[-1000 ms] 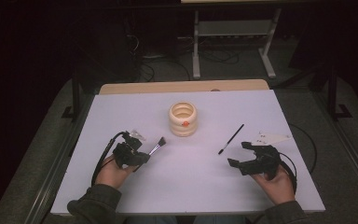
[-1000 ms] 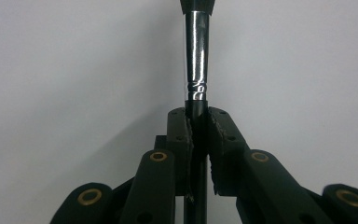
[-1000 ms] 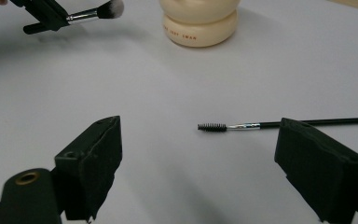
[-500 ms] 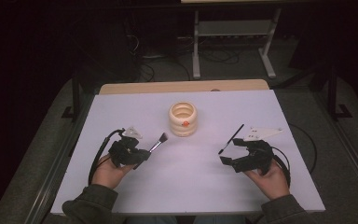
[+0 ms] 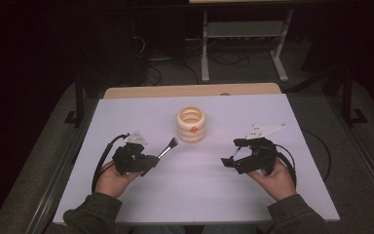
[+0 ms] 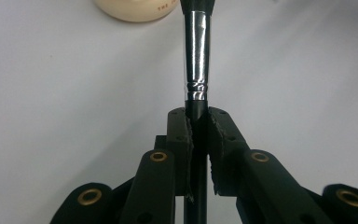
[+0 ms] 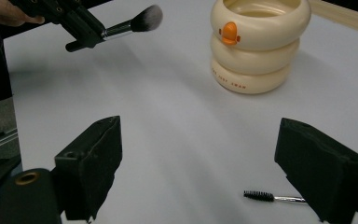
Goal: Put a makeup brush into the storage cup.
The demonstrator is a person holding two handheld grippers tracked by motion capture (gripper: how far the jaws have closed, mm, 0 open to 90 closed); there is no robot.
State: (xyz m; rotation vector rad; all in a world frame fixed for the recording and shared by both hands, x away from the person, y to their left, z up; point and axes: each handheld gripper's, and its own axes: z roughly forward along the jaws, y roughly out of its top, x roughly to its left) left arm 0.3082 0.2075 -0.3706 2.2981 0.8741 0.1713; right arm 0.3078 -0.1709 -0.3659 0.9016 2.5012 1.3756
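High view comparison with a second ago: the right gripper has been carried forward and inward from the table's right part, and is now seen above the thin black spoolie wand, which lay clear beside it before; the left gripper has hardly shifted. In the right gripper view, small brown lettering is seen on the lowest ring of the cream, three-ringed plastic duck-faced pot, too small to be read with certainty; a fragment of brown print, "THE", is caught on the same pot in the left gripper view. The left gripper is held low over the white table, pointing toward the pot, its jaws clenched on the black handle of a silver-ferruled makeup brush, whose dark bristles are aimed at the pot's base. The right gripper is held released, jaws wide apart, with the wand lying on the table between them, untouched.
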